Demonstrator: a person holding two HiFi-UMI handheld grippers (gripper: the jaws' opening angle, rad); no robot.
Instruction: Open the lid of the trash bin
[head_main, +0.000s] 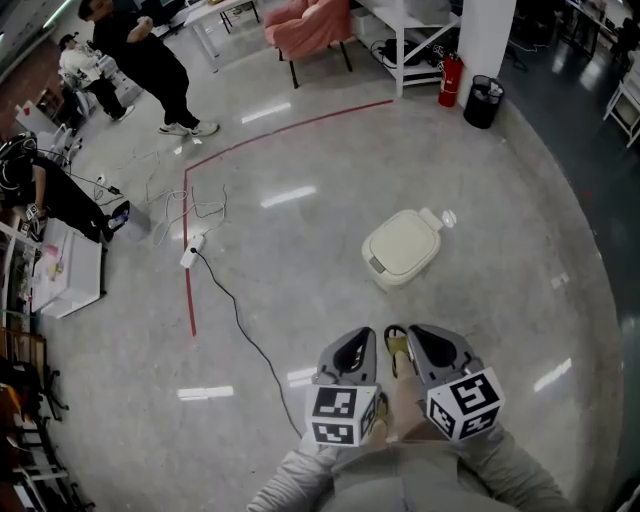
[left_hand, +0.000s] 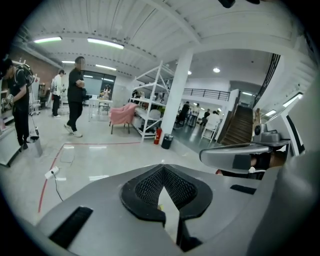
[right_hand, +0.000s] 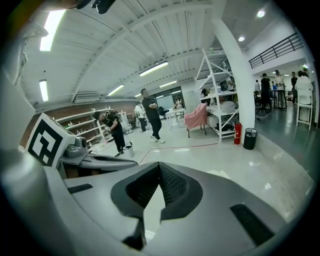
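A cream trash bin stands on the polished floor with its lid down flat, about a stride ahead of me. Both grippers are held close to my body, well short of the bin. My left gripper is shut with nothing between its pads, and its tips meet in the left gripper view. My right gripper is beside it, also shut and empty, as the right gripper view shows. The bin itself is hidden behind the jaws in both gripper views.
A black cable runs from a power strip along a red tape line to my left. Far back stand a black waste bin, a fire extinguisher, a pink chair and white shelving. People stand at the far left.
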